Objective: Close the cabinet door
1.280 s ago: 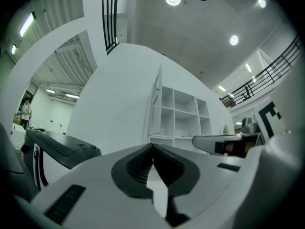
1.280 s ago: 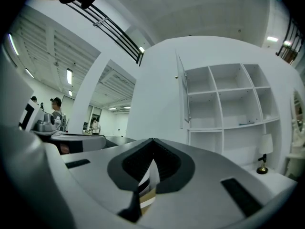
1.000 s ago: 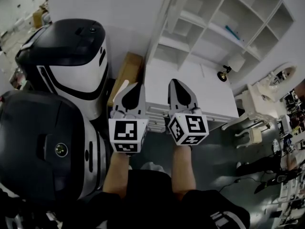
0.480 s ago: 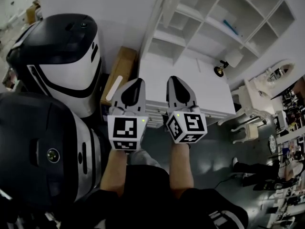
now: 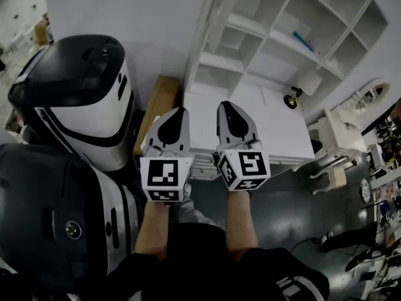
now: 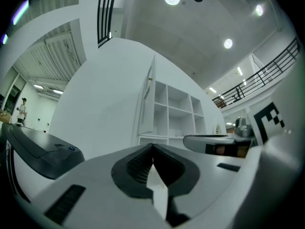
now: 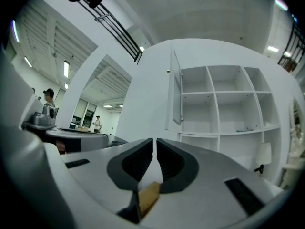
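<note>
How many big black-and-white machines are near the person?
2. One big rounded black-and-white machine stands at the upper left of the head view; the other is nearer, at the lower left. Others may be out of view.

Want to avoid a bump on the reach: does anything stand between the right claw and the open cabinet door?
Nothing visible does. In the right gripper view the cabinet door hangs open at the left edge of the shelving, with only open air ahead of the shut right claw. The white desk lies below it.

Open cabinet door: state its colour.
The open cabinet door is plain white, clearest in the right gripper view.
</note>
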Motion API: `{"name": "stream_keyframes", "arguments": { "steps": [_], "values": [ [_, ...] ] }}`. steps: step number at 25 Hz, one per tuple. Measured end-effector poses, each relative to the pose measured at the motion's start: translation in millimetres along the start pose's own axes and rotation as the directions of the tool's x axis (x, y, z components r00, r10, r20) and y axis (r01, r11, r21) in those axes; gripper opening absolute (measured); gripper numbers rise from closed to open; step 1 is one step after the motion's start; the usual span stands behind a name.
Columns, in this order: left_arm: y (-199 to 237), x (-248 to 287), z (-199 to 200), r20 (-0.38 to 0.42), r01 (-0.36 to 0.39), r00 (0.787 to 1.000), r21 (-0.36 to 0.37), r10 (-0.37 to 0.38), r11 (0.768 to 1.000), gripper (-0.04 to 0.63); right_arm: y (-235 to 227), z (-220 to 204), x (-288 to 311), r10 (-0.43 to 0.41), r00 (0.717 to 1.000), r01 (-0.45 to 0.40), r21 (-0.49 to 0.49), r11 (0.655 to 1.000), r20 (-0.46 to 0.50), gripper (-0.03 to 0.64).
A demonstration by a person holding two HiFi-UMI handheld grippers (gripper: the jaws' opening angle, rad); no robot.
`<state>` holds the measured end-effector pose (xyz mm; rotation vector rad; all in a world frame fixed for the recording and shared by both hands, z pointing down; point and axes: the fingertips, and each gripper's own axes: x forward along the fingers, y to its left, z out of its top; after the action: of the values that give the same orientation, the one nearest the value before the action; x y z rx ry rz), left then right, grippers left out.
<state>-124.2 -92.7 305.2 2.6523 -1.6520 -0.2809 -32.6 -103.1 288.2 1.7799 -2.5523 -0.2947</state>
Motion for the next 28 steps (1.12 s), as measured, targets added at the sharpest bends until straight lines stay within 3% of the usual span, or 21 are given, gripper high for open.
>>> {"name": "stream_keyframes", "arguments": {
  "steps": [3,10,13,22,28],
  "values": [
    [1.4,18.3,-6.4,-0.003,0.003,1.0,-0.009,-0.004,1.0,0.012,-3.2,-5.7,11.4,0.025,1.0,-0.026,-0.04,0.999,-0.014,0.094],
    [8.0,52.1,-15.2,-0.012,0.014,1.0,0.0,-0.014,1.0,0.012,-25.8,-5.4,42.6,0.012,1.0,-0.011,-0.036,0.999,0.022,0.095],
    [20.2,64.3,-14.3,-0.015,-0.003,1.0,0.01,0.003,1.0,0.012,-20.6,-9.3,64.8,0.049,0.999,-0.049,-0.037,0.998,0.008,0.149],
    [50.0,108.4,-2.2,0.0,-0.051,0.999,0.033,0.051,0.998,0.012,-35.8,2.8,121.7,0.058,0.998,-0.056,-0.061,0.997,0.033,0.155],
    [62.1,133.3,5.5,0.016,-0.06,0.998,0.017,0.06,0.998,0.012,-42.3,12.4,151.4,-0.009,0.999,0.019,-0.243,0.97,0.042,0.155]
  ]
}}
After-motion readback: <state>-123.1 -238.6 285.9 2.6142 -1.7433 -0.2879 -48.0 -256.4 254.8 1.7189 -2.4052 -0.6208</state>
